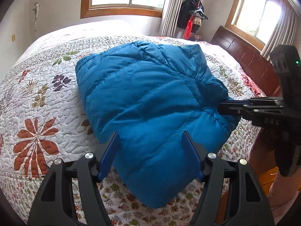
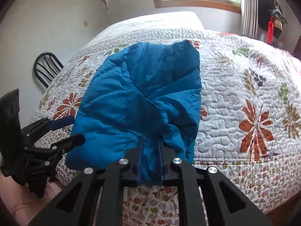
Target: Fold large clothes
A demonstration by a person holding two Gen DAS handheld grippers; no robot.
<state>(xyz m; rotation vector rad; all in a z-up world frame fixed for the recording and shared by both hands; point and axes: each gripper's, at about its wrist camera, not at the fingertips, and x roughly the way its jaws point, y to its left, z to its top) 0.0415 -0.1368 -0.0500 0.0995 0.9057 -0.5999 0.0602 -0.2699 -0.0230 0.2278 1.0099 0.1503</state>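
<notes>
R gripper (image 2: pixel 150 146) clamped on a bunched fold of the blue jacket (image 1: pixel 150 101), fabric pinched between its blue-padded fingers. L gripper (image 1: pixel 151 137) spread wide, fingers either side of the jacket's near edge w/o pinching it. Jacket: puffy quilted nylon, slight sheen, folded to a rough rectangle, lying on the bed quilt (image 1: pixel 37 98) near its edge. Quilt white, stitched pebble texture, rust/green leaf and flower print. Dark wood headboard (image 1: pixel 242 56) beyond.
</notes>
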